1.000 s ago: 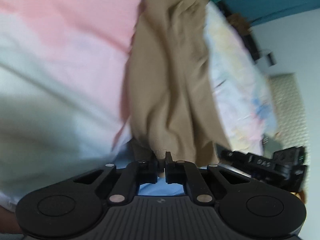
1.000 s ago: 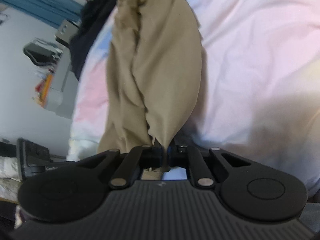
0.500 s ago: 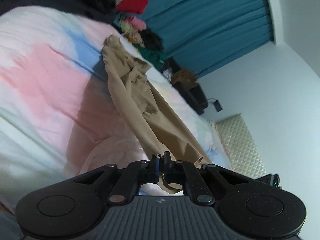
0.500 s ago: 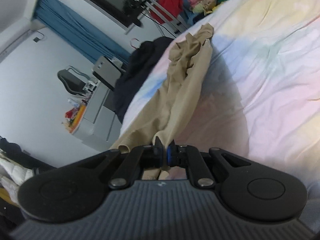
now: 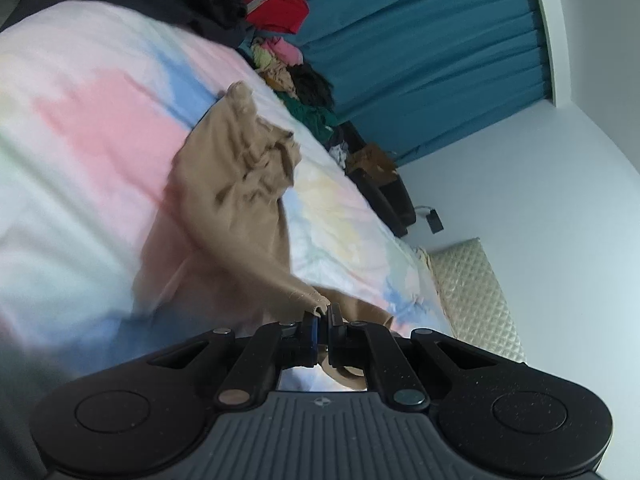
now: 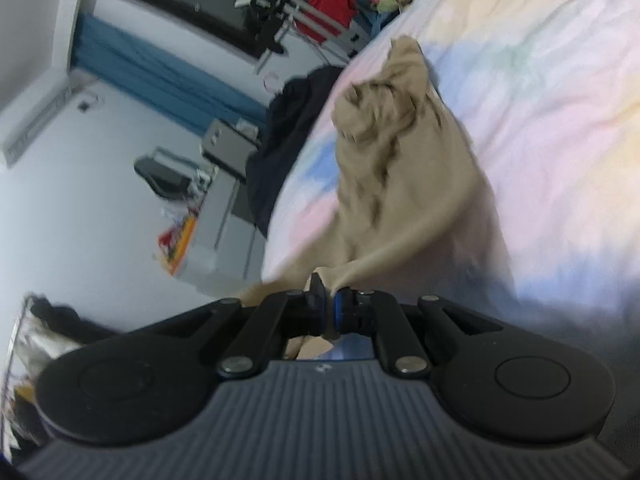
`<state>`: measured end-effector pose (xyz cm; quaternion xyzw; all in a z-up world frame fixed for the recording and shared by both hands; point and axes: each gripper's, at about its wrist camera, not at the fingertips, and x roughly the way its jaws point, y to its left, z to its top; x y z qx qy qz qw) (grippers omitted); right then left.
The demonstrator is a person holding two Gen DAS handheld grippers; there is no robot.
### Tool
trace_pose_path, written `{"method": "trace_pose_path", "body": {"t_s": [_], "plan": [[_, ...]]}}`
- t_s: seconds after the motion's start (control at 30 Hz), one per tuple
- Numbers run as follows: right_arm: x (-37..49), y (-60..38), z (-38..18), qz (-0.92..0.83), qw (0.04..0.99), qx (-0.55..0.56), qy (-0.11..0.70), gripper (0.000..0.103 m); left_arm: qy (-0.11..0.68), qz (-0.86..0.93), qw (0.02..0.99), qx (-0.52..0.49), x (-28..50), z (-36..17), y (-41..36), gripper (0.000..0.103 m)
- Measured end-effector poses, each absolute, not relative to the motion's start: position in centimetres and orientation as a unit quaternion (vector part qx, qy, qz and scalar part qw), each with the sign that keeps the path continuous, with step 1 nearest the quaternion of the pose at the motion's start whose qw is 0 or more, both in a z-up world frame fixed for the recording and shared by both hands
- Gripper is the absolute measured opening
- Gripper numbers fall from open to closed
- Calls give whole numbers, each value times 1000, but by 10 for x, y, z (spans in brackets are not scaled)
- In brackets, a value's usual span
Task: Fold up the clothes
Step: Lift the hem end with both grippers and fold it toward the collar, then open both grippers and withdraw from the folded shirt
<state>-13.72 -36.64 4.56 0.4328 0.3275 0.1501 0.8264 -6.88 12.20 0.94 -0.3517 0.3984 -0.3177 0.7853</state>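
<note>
Both claws have lifted and tipped up since a second ago, so the room now shows beyond the crumpled tan cotton trousers (image 5: 240, 200), which have slid toward them. The left claw (image 5: 322, 314) and right claw (image 6: 328, 292) each pinch a near corner of the fabric. The garment's long axis runs straight away across the pastel tie-dye bed sheet (image 5: 100, 128), its far end bunched and resting there.

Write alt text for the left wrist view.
The left gripper is shut on the edge of a tan garment that trails away across a pastel bedsheet. Teal curtains and piled clothes stand beyond.
</note>
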Motion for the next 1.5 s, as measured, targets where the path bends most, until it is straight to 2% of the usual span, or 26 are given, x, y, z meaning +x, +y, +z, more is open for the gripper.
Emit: {"method": "trace_pose_path", "body": {"t_s": [0.17, 0.37, 0.63, 0.8, 1.0, 1.07, 1.13, 1.2, 1.27, 1.3, 1.33, 1.37, 1.43, 1.5], "plan": [[-57, -373, 57, 122, 843, 425, 307, 8, 377, -280, 823, -321, 13, 26, 92, 4], [42, -381, 38, 81, 859, 400, 310, 8, 353, -248, 865, -255, 116, 25, 49, 4], [135, -394, -24, 51, 865, 372, 332, 8, 348, -232, 895, -154, 207, -41, 5, 4], [168, -385, -55, 44, 886, 293, 355, 8, 377, -214, 894, -112, 249, -101, -8, 5], [179, -369, -67, 36, 898, 235, 369, 10, 379, -216, 897, -68, 257, -119, -18, 6], [175, -368, -63, 32, 899, 230, 370, 11, 372, -220, 900, -59, 252, -114, -20, 14], [167, -368, -54, 33, 901, 229, 367, 11, 363, -226, 903, -50, 239, -102, -20, 48], [159, -367, -44, 34, 903, 228, 364, 17, 347, -219, 911, -36, 223, -89, -21, 61], [146, -366, -30, 30, 909, 220, 352, 40, 332, -214, 918, -29, 204, -76, -21, 69], [137, -364, -21, 25, 915, 214, 340, 64, 329, -214, 919, -33, 196, -69, -21, 77], [128, -362, -12, 22, 921, 211, 328, 82, 322, -214, 922, -35, 186, -62, -20, 83], [120, -360, -4, 23, 925, 208, 316, 88, 313, -216, 924, -32, 176, -54, -19, 84], [103, -354, 15, 30, 932, 197, 302, 86, 292, -219, 931, -25, 154, -38, -17, 96], [84, -347, 32, 34, 939, 185, 287, 86, 269, -220, 938, -12, 132, -25, -16, 103]]}}
